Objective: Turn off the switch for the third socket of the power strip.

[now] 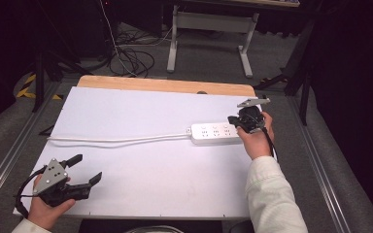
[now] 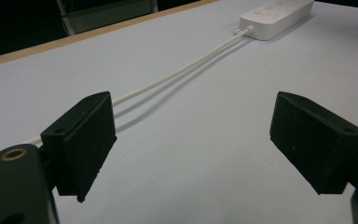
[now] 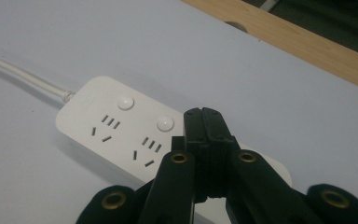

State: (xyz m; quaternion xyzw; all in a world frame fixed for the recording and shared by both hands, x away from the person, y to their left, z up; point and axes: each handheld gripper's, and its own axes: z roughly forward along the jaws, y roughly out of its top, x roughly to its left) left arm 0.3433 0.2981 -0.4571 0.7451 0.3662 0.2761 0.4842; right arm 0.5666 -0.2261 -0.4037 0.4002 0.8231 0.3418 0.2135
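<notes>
A white power strip (image 1: 215, 133) lay flat on the white bench (image 1: 141, 179), toward its right side and about midway between the near and far edges. Its white cord (image 1: 116, 139) ran off leftward across the bench toward the left edge. In the right gripper view the strip's top face showed two round buttons (image 3: 126, 102) and groups of socket slots beside them.

The right tool (image 1: 236, 121) was held in the person's right hand (image 1: 257, 141) at the right end of the power strip, its tip over that end of the strip. In the right gripper view (image 3: 205, 122) its two black jaws stood pressed together with no gap and nothing between them, pointing down at the strip's top face near the second button. Whether the tip actually touched the strip could not be told. A white sleeve (image 1: 272, 194) covered the forearm behind that hand.

The left tool (image 1: 85, 169) rested at the near left corner of the bench, held in the left hand (image 1: 48, 206), well apart from the power strip. Its jaws stood wide apart and held nothing; in the left gripper view (image 2: 193, 140) bare bench surface lay between them, with the cord passing beyond the left jaw and the strip far off at the upper right.

A strip of bare wood (image 1: 165, 85) showed along the bench's far edge.
</notes>
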